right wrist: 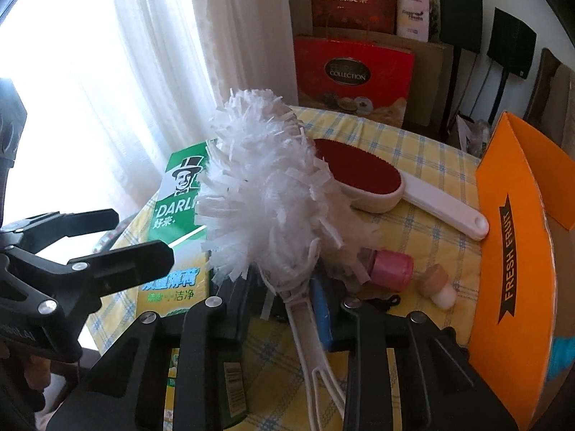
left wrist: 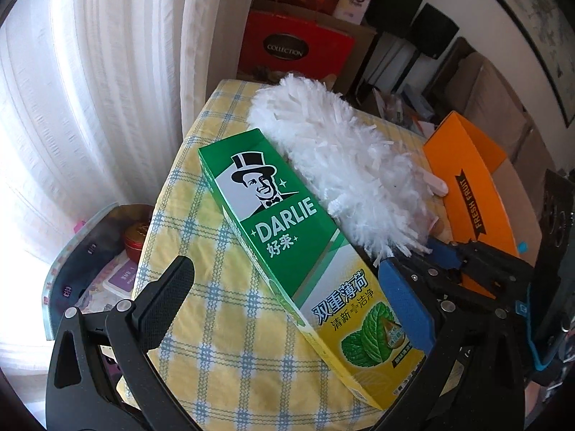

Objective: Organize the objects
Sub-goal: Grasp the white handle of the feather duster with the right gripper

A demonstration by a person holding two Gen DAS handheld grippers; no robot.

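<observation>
A table under a yellow checked cloth [left wrist: 201, 323] stands by a bright, white-curtained window [left wrist: 90, 89], with red gift boxes stacked behind it. On the cloth a green Darlie toothpaste box [left wrist: 287, 237] lies slantwise, and the left gripper [left wrist: 287, 309] straddles it with its fingers wide apart, the blue-padded one just beside the box's edge and the black one well clear. The right gripper [right wrist: 284, 309] has its jaws drawn close around the white handle of a fluffy white duster [right wrist: 262, 194]; whether the pads actually press on the handle is hard to judge. The duster's head rests partly on the toothpaste box. Beyond it lie a red-faced lint brush [right wrist: 359, 176] with a white handle, a pink ribbon spool [right wrist: 391, 269] and a cork-capped bottle [right wrist: 442, 283]. An orange "Fresh Fruit" carton [right wrist: 510, 251] stands open along the table's right side.
</observation>
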